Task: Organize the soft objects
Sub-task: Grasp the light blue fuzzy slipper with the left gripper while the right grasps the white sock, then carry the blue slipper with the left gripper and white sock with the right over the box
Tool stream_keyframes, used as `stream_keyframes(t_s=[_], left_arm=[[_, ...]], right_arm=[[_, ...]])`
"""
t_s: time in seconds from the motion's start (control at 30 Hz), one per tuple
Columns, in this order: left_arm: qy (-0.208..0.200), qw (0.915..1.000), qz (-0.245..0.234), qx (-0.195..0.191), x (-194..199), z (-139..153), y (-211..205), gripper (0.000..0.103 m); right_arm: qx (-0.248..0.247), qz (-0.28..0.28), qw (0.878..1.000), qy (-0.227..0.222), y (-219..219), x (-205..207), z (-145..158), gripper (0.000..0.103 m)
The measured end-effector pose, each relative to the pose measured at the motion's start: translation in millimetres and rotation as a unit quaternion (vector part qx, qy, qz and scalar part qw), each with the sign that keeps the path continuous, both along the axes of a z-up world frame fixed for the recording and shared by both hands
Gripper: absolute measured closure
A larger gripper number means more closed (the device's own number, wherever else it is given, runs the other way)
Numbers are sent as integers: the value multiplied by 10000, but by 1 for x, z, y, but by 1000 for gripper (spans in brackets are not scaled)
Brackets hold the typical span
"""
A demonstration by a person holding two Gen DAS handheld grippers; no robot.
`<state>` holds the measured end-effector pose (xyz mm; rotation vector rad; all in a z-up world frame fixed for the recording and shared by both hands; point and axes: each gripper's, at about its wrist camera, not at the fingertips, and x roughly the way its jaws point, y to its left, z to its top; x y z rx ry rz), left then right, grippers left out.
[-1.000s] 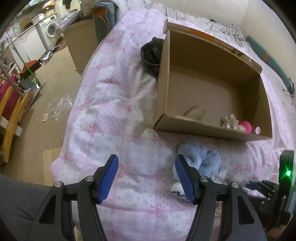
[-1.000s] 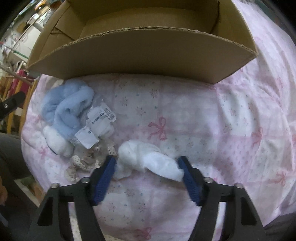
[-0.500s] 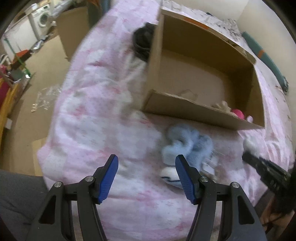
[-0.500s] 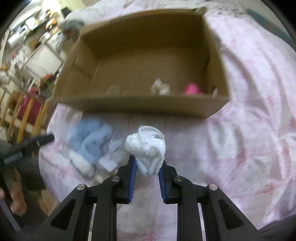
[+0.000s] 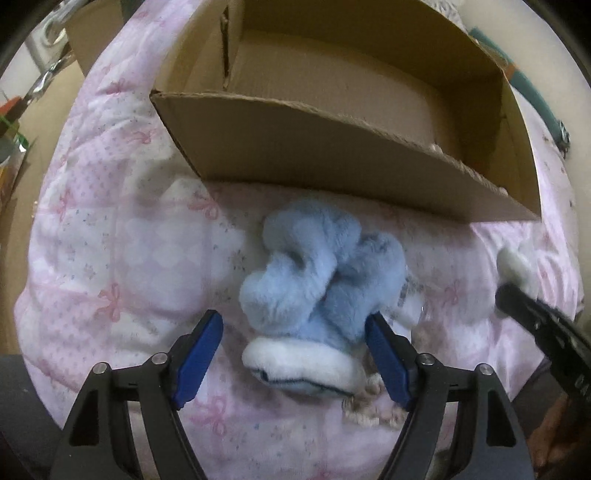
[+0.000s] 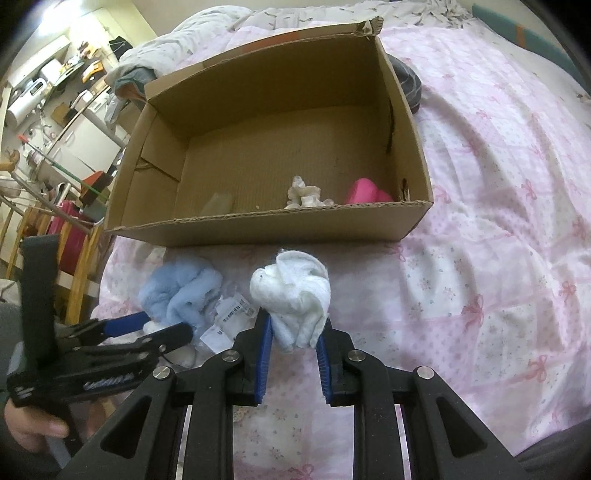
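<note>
The left gripper (image 5: pixel 293 349) jaws gape around the blue plush (image 5: pixel 321 280); the right gripper (image 6: pixel 293 360) jaws pinch the white cloth (image 6: pixel 291 299).

Bedroom with a bed (image 6: pixel 498 184) under a pink bow-print quilt

Left of the bed: tan floor (image 5: pixel 22 177), white cabinets (image 6: pixel 88 144), cluttered shelves (image 6: pixel 74 74), a yellow wooden frame (image 6: pixel 83 269); grey bedding (image 6: pixel 229 22) heaped at the bed's far end.

Left tongs (image 5: pixel 293 356) spread wide around the blue fluffy slipper (image 5: pixel 321 284) on the pink bed quilt (image 5: pixel 122 236), right finger touching it, cardboard box (image 5: pixel 332 147) just beyond.
</note>
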<state>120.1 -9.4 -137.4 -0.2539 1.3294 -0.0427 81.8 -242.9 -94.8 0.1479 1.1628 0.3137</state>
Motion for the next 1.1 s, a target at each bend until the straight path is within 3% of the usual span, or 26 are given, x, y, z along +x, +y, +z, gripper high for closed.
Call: stream_keyframes(t_s=[0.07, 0.2, 0.37, 0.7, 1.1], left_arm=[[25, 9999, 14, -104, 2, -2, 2, 67], [-70, 9996, -220, -175, -1, 5, -1, 85], [-175, 9990, -387, -138, -6, 18, 0, 89], [-337, 9989, 154, 280, -15, 35, 34, 89], [-367, 9976, 170, 555, -16, 29, 26, 89]], right_arm=[[27, -17, 10000, 18, 0, 0, -1, 79], [39, 1, 10000, 27, 2, 1, -2, 79], [184, 76, 9998, 91, 2, 1, -2, 79], [136, 326, 9994, 40, 15, -5, -2, 79], [86, 337, 9994, 56, 19, -4, -5, 79]])
